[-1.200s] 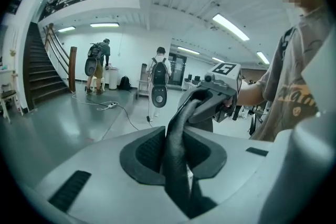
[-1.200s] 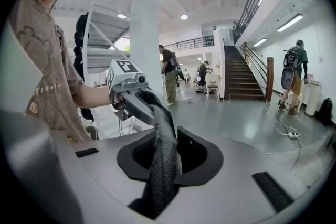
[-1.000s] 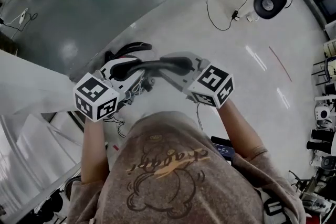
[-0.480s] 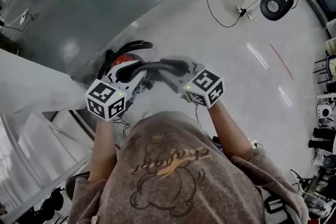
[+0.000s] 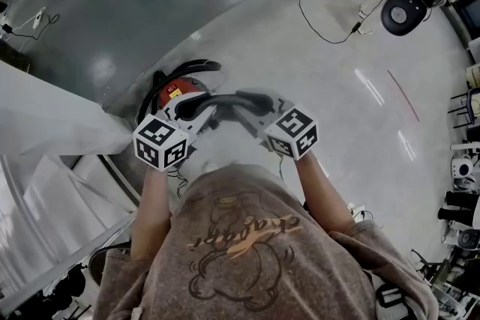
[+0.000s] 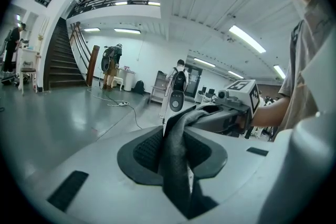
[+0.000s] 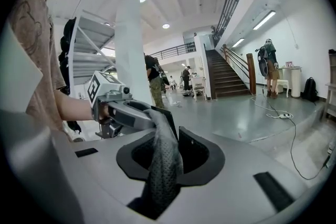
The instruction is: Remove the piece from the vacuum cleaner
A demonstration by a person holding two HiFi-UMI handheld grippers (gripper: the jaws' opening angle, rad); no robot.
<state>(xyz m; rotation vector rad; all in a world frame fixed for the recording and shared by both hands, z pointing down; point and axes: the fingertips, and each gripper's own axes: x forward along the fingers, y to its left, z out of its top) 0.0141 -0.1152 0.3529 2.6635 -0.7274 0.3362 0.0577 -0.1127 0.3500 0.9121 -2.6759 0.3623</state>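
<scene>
Over the glossy grey floor (image 5: 337, 49), the left claw (image 6: 177, 162) and right claw (image 7: 164, 165) are each clamped narrowly on an end of the dark curved piece (image 5: 225, 96). It spans between them just above the red vacuum cleaner (image 5: 174, 88).

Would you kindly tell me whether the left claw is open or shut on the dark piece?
Shut on it: in the left gripper view the dark piece sits pinched in the left claw.

No legible txt; shirt (image 5: 247, 236) script print unreadable, vacuum (image 5: 171, 88) label too small.
</scene>
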